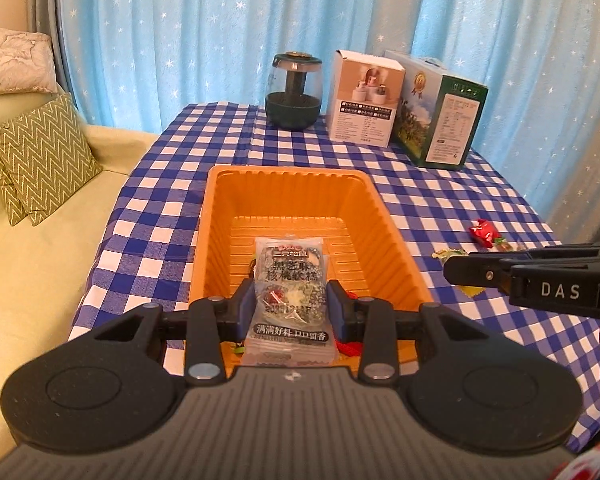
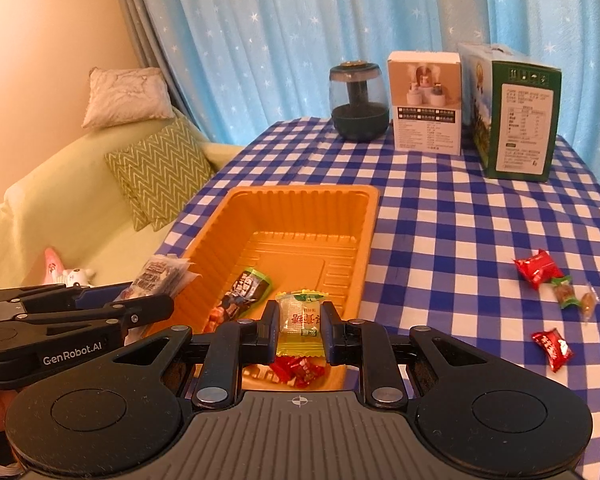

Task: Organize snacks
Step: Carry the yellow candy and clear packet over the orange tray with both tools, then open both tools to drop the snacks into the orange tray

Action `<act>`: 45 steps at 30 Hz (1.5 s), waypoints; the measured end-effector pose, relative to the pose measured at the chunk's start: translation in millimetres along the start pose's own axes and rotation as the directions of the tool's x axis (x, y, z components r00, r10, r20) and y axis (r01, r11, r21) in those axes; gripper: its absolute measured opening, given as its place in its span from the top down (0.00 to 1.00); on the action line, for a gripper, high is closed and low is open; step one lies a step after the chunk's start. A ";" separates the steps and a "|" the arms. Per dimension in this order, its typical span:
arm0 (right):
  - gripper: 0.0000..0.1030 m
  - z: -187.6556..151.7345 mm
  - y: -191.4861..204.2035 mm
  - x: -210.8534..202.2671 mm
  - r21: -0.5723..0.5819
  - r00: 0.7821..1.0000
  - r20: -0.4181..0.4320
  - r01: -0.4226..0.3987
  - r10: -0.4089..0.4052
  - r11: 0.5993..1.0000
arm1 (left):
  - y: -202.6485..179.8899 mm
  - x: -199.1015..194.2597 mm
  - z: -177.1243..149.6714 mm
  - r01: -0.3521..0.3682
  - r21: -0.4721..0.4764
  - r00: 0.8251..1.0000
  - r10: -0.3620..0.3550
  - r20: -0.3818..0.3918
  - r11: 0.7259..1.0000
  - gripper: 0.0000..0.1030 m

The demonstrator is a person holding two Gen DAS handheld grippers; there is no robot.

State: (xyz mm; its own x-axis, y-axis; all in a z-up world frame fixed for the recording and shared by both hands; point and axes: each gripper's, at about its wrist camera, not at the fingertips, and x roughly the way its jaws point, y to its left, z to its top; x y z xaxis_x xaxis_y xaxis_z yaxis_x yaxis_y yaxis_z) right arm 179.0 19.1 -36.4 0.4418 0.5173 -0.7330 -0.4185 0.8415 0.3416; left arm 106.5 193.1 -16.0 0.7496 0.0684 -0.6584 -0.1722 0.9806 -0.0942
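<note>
An orange plastic tray (image 1: 220, 216) (image 2: 364, 240) sits on the checked table. My left gripper (image 1: 294, 308) is shut on a clear black-printed snack packet (image 1: 292, 280), held over the tray's near end; this packet also shows in the right wrist view (image 2: 160, 276). My right gripper (image 2: 300, 330) is shut on a yellow-green candy packet (image 2: 300, 320) above the tray's near edge. In the tray lie a dark snack bar (image 2: 246, 290) and red candies (image 2: 298, 370). Several loose candies (image 2: 540, 270) (image 1: 485, 232) lie on the table to the right.
A dark round humidifier (image 1: 294, 94), a white box (image 1: 364, 100) and a green box (image 1: 440, 112) stand at the table's back. A pale green sofa (image 1: 40, 260) with zigzag cushions (image 1: 40, 160) is at the left. Blue starred curtains hang behind.
</note>
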 end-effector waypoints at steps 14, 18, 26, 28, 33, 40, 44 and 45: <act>0.79 3.2 -8.6 24.8 0.023 1.000 -0.026 0.010 -0.010 1.000 | 5.8 35.9 0.1 0.005 -0.015 1.000 -0.005 -0.031 1.000 0.66; 0.79 1.0 -12.1 25.1 0.032 0.999 -0.030 0.013 -0.012 0.999 | 10.0 30.1 -2.9 -0.008 -0.031 1.000 0.007 -0.025 0.999 0.66; 0.79 3.6 -4.1 24.2 0.031 1.000 -0.026 -0.006 0.007 1.000 | 14.1 14.7 -5.8 -0.021 -0.047 1.000 0.020 -0.013 0.999 0.66; 0.79 4.7 -2.0 24.5 0.032 1.000 -0.023 -0.010 0.011 0.999 | 14.3 13.0 -5.8 -0.021 -0.048 1.000 0.020 -0.014 0.999 0.66; 0.79 9.4 1.5 27.7 0.051 1.000 -0.012 -0.023 0.024 0.998 | 15.4 12.1 -5.9 -0.021 -0.050 1.000 0.021 -0.016 0.999 0.66; 0.56 18.6 1.2 30.2 0.089 0.998 0.027 -0.055 0.053 0.994 | 18.0 11.1 -8.3 -0.030 -0.055 0.999 0.028 -0.022 0.998 0.63; 0.43 15.6 -7.7 20.7 0.119 0.998 0.050 -0.033 0.027 0.992 | 17.3 8.1 -10.7 -0.031 -0.060 0.999 0.029 -0.022 0.998 0.61; 0.43 14.6 -10.4 18.5 0.127 0.999 0.047 -0.027 0.021 0.991 | 16.6 7.5 -11.1 -0.031 -0.060 0.999 0.030 -0.022 0.998 0.60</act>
State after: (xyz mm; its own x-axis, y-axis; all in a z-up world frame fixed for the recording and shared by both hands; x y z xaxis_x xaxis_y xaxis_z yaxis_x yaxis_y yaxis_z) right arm 203.1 22.2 -44.9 0.4694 0.5417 -0.6973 -0.3258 0.8402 0.4334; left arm 102.2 207.8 -30.8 0.7301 0.0933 -0.6769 -0.2334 0.9651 -0.1186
